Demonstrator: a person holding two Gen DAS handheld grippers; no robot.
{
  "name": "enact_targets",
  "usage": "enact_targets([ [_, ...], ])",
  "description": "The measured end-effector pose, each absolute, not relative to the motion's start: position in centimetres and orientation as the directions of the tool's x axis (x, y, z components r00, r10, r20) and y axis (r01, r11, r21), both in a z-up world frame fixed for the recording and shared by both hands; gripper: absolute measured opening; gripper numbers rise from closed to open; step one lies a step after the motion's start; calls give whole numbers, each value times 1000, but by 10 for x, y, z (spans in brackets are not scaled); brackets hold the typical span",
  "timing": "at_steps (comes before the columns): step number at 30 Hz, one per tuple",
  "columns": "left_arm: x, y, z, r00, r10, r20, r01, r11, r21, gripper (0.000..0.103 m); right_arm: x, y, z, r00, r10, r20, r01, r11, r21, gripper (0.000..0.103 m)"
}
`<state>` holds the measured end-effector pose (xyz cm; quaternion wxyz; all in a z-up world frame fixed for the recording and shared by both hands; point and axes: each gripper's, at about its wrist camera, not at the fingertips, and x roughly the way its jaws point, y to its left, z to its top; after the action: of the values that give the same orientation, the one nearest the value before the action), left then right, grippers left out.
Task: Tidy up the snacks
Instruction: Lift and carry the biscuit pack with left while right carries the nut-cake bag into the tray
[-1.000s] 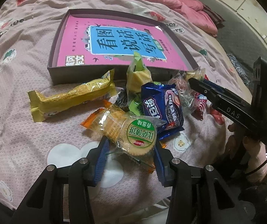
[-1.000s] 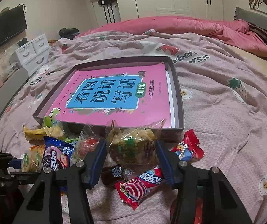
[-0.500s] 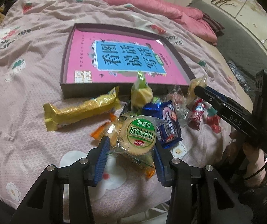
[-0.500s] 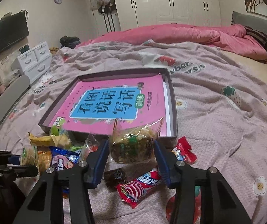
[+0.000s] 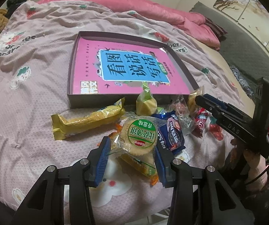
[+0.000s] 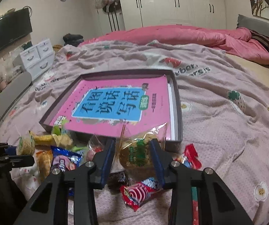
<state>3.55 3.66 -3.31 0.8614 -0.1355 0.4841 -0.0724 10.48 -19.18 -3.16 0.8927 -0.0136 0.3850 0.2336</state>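
Here, cracker pack [image 5: 138,138] between left claw [image 5: 131,160] pads.

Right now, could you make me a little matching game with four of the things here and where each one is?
Things:
1. round cracker pack
2. clear pastry bag
3. pink book
4. long yellow snack bar

Places:
A. lying on the bedspread, in front of the box
B. between the left gripper pads
C. inside the shallow box
D. between the right gripper pads

Pairs: 1-B, 2-D, 3-C, 4-A
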Motion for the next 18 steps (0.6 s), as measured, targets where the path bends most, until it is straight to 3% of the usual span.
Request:
enact_targets([
  [10,36,36,-31,528,-256,-810,1,954,-301,46,117,-193,-47,570,366,-736,-380,911,160,61],
  [18,43,37,-25,552,-244,-797,-4,955,-295,46,126,-194,-56,547,401,-735,-378,901,211,62],
])
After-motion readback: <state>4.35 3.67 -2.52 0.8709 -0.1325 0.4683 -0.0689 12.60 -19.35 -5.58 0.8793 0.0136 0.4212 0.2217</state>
